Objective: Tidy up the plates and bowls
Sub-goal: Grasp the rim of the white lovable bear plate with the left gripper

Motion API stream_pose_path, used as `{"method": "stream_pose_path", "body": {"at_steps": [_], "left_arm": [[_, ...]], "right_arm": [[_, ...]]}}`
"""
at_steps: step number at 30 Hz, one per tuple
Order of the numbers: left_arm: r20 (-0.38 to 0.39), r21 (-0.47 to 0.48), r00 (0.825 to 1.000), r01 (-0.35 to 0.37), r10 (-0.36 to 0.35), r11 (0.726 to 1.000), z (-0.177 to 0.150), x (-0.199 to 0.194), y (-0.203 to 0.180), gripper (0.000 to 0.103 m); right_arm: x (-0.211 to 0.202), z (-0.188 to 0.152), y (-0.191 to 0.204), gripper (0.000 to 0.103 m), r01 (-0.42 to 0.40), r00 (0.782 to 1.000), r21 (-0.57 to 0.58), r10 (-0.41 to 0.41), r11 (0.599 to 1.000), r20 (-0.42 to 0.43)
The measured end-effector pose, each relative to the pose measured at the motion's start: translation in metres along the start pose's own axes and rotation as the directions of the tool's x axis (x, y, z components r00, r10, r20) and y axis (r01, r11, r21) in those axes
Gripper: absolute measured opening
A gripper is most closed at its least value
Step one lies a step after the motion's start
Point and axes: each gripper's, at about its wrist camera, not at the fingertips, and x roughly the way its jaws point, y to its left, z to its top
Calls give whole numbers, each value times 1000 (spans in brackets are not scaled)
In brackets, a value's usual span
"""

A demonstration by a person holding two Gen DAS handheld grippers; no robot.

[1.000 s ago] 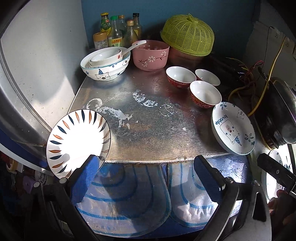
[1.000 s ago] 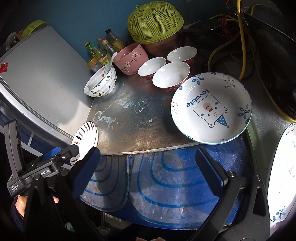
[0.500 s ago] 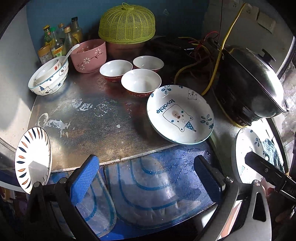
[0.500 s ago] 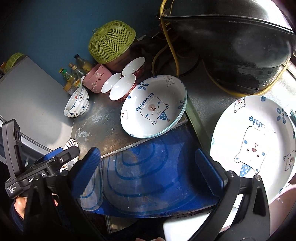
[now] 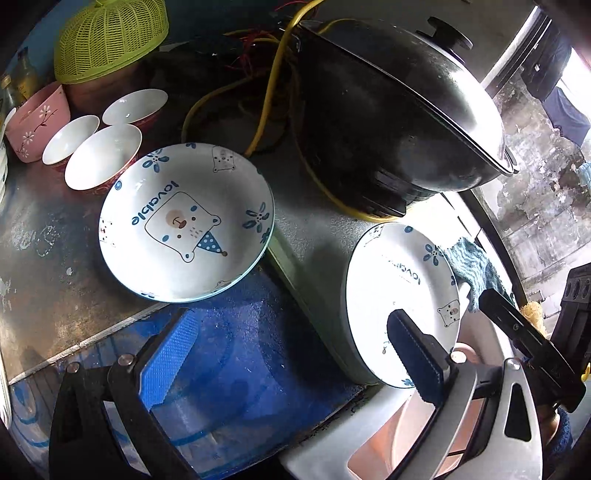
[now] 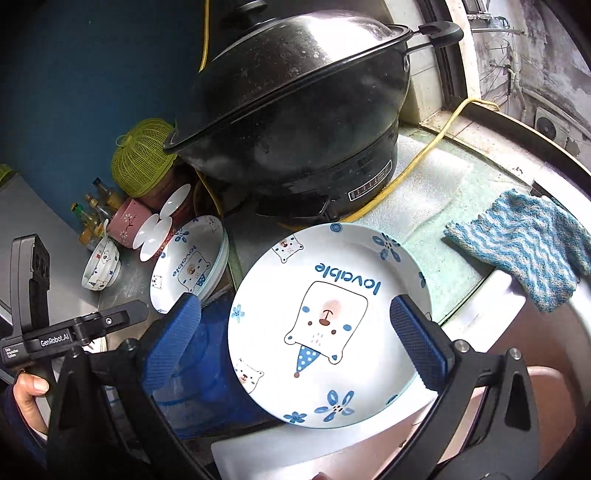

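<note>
A white bear-print "lovable" plate (image 6: 325, 325) lies on the counter edge in front of the black wok; it also shows in the left wrist view (image 5: 402, 291). My right gripper (image 6: 295, 343) is open, its blue pads on either side of this plate, above it. My left gripper (image 5: 291, 354) is open and empty, its right pad over that plate's near rim. A second bear plate (image 5: 184, 221) sits on the metal table (image 5: 40, 266), seen too in the right wrist view (image 6: 190, 266). Three white-and-red bowls (image 5: 101, 155) and a pink bowl (image 5: 37, 122) stand behind it.
A large black lidded wok (image 6: 295, 107) with a yellow cable (image 5: 273, 92) stands behind the plates. A green mesh food cover (image 5: 109, 35) is at the back. A blue striped cloth (image 6: 524, 247) lies at right. A bear-print bowl (image 6: 101, 266) and bottles (image 6: 92, 214) are far left.
Both grippers have swung right, away from the striped plate at the table's left, toward the bear plate beside the wok. The right gripper now straddles that plate.
</note>
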Motion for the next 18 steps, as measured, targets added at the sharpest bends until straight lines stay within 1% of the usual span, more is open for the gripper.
{"method": "stream_pose_path", "body": {"at_steps": [3,5,8,11,12,13,14,15,16,17,18], "left_arm": [[10,31,1000,-23,23,999,-3,14,-17,102],[-3,34,999,-34,34,999,-3,24,-24,102],[-34,34,999,-33,34,999,-4,37,-30,102],[-44,39,999,-28,30,999,-3,45,-35,102],[-49,35,998,-25,27,999,-3,48,-34,101],[-52,30,998,-19,20,999,-3,50,-33,100],[-52,29,999,-14,15,999,-3,51,-32,96],[-50,33,999,-17,19,999,-3,52,-32,92],[-43,40,999,-16,18,999,-4,52,-31,91],[-38,46,999,-21,23,999,-4,52,-31,91],[-39,49,999,-27,29,998,-4,53,-31,91]], "right_arm": [[0,0,-19,103,7,1000,15,-8,1000,22],[2,1,-29,103,7,1000,25,-8,1000,25],[9,2,-44,103,34,999,39,-34,999,1],[20,3,-61,102,15,999,77,-12,997,-38],[23,2,-67,99,8,999,94,-3,996,-51],[27,2,-72,92,1,998,111,6,994,-63],[30,2,-76,82,-4,997,125,13,992,-71],[33,1,-78,76,-5,997,136,16,991,-77],[36,1,-81,68,-3,996,143,15,990,-84],[39,1,-83,66,-18,996,152,31,988,-89],[41,1,-85,66,-39,994,163,54,986,-91]]}}
